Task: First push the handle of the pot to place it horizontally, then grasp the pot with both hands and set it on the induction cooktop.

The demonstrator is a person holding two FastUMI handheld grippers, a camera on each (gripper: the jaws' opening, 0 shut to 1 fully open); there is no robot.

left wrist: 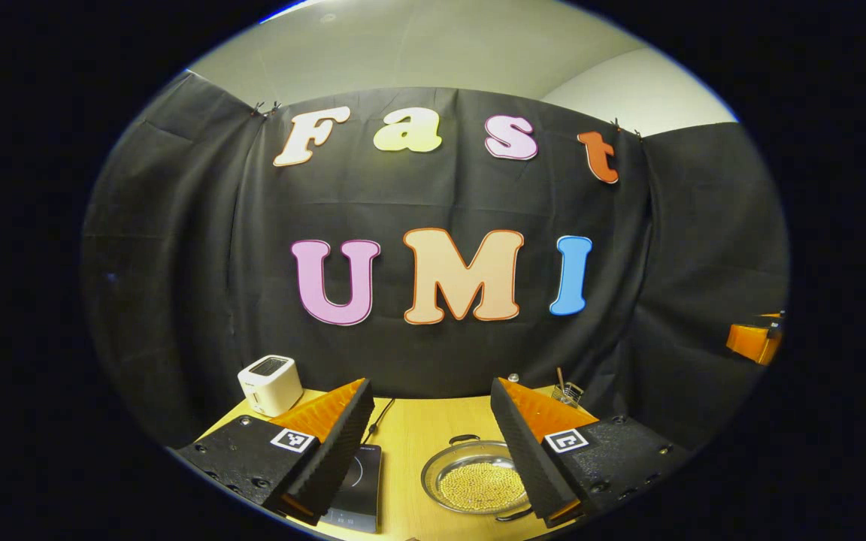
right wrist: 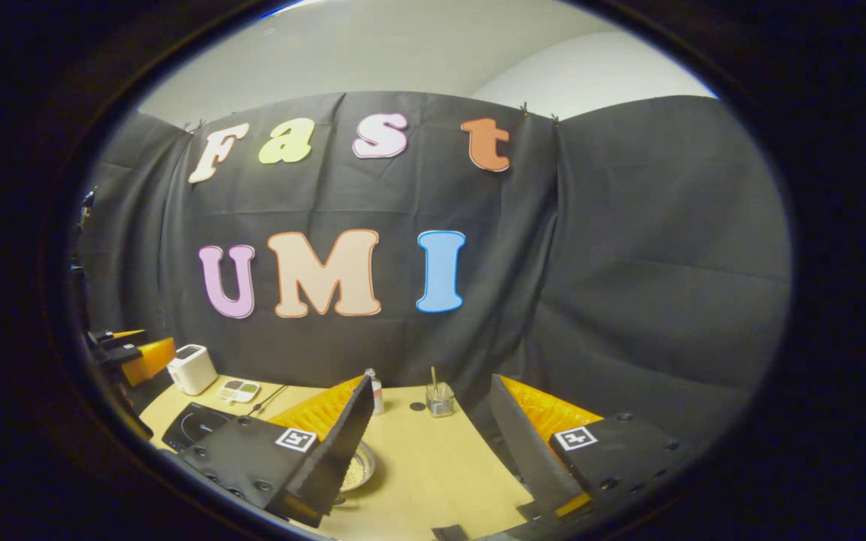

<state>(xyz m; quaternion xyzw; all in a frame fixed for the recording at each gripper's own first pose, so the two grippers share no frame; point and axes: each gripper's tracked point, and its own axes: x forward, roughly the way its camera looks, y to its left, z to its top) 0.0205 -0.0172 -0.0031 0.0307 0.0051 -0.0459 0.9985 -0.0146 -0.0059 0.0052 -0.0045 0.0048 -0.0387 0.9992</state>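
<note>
The pot [left wrist: 476, 477], full of small yellow beads, sat on the wooden table [left wrist: 418, 432] just right of the cooktop [left wrist: 358, 481], while the left gripper [left wrist: 433, 443] and the right gripper [right wrist: 433, 443] both hung above it with fingers spread wide, holding nothing. A hard shove on a handle [left wrist: 464, 438] could have slid the pot or spilled beads, and an uneven lift could have tipped it. A toaster [left wrist: 271, 385], a glass jar [right wrist: 440, 399] and a small bottle [right wrist: 376, 392] stood at the back by the black cloth wall [left wrist: 433, 195].
</note>
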